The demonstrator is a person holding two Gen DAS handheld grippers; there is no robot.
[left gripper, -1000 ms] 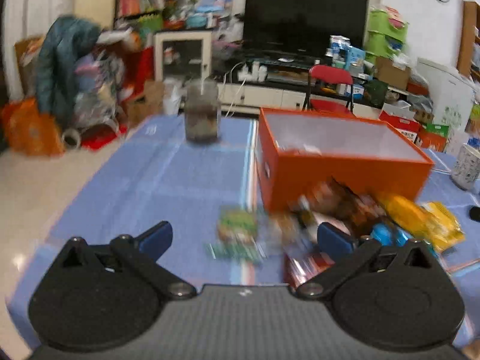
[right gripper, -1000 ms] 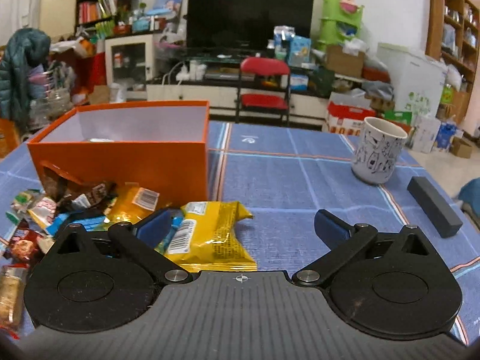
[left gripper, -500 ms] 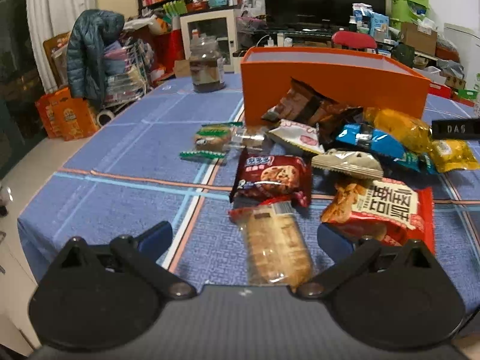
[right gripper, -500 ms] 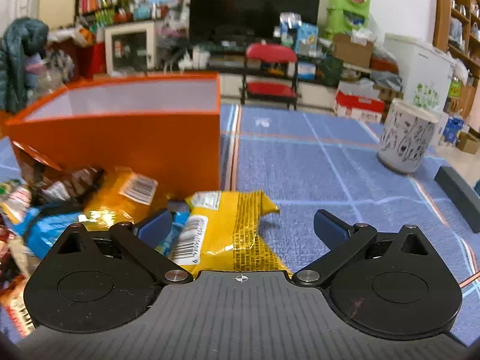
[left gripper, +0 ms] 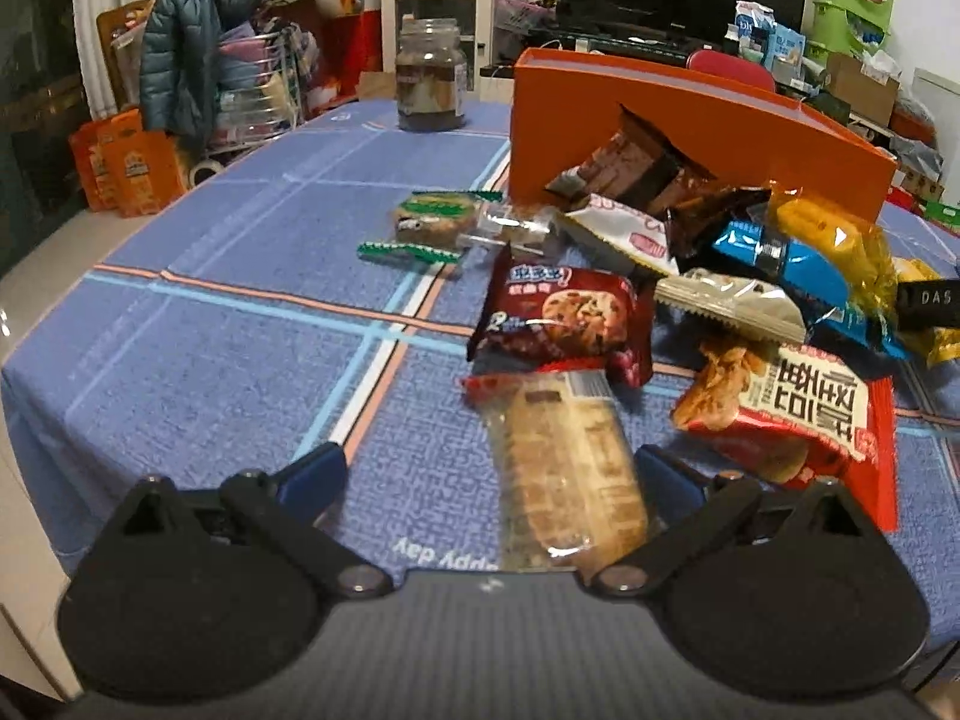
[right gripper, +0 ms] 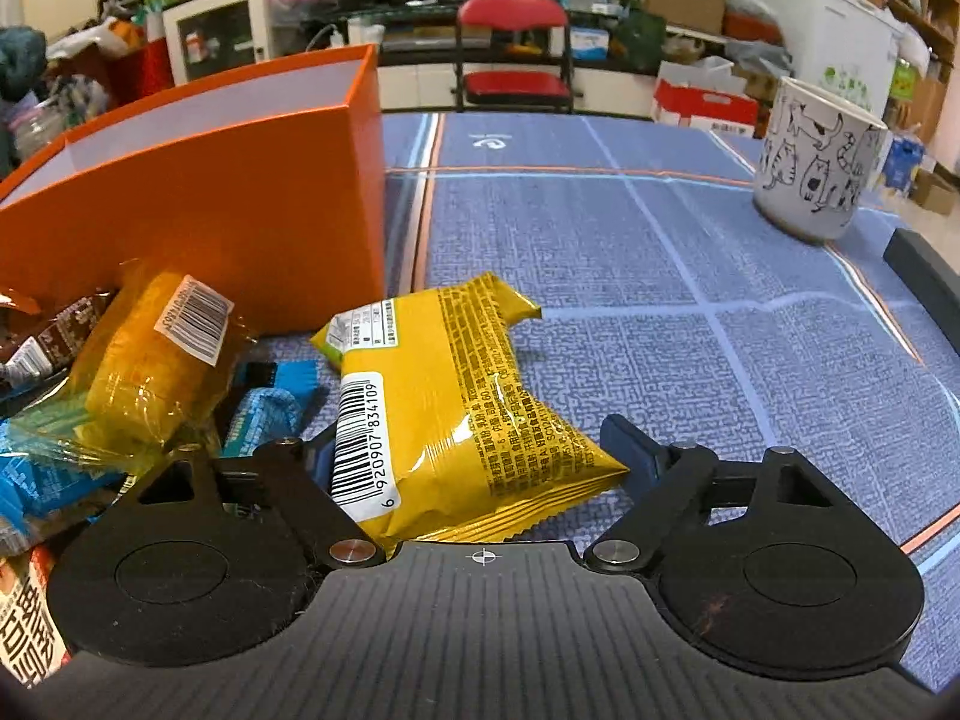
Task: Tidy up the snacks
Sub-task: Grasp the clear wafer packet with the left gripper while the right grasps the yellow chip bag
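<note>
Hovering low over a blue tablecloth [left gripper: 198, 324], two wide-open grippers are seen facing a pile of snacks beside an orange box [left gripper: 690, 132].

At 10 o'clock in the left wrist view a glass jar [left gripper: 431, 79] is seen standing well apart from the pile. The left gripper [left gripper: 489, 477] is held with its jaws spread wide and nothing clamped; a clear-wrapped biscuit pack [left gripper: 564, 468] is lying between them, nearer the right finger. A red cookie packet [left gripper: 564, 315] is found at 12 o'clock from it, and a red packet with white lettering [left gripper: 798, 414] at 2 o'clock. In the right wrist view, the right gripper [right gripper: 474, 450] is likewise opened wide, with a yellow packet [right gripper: 444, 414] lying between its jaws, unclamped. A cat-printed mug [right gripper: 816, 162] is seen at 2 o'clock.
</note>
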